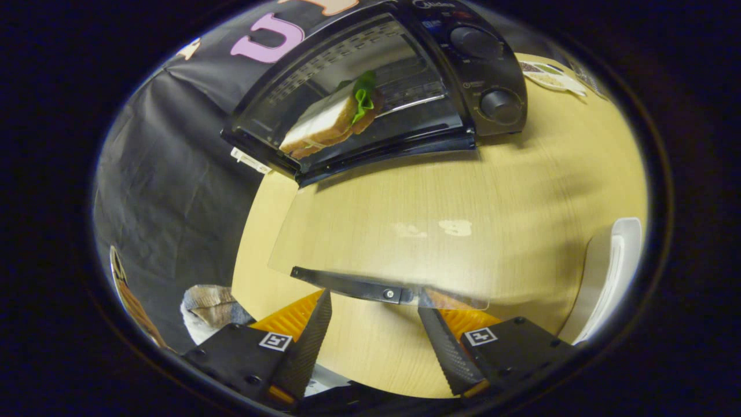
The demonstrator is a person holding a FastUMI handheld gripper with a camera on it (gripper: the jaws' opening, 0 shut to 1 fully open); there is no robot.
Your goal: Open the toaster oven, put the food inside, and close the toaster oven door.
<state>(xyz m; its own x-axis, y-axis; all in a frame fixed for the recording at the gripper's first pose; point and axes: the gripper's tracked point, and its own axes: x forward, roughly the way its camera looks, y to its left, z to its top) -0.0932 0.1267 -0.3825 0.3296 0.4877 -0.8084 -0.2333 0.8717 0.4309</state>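
The black toaster oven (492, 63) stands at the far side of the wooden table (550, 168) with its glass door (405, 231) swung down flat toward me. A sandwich (327, 123) of white bread with green lettuce lies inside on the rack. The door's dark handle bar (353, 285) runs along the door's near edge, just at my fingertips. My gripper (375, 300) is open, one finger at each side of the handle's right part, neither pressing on it.
A white plate (613, 272) sits on the table to the right of the fingers. A crumpled cloth (208, 301) lies off the table's left edge. Two knobs (499, 105) are on the oven's right panel. A paper label (550, 75) lies beyond the oven.
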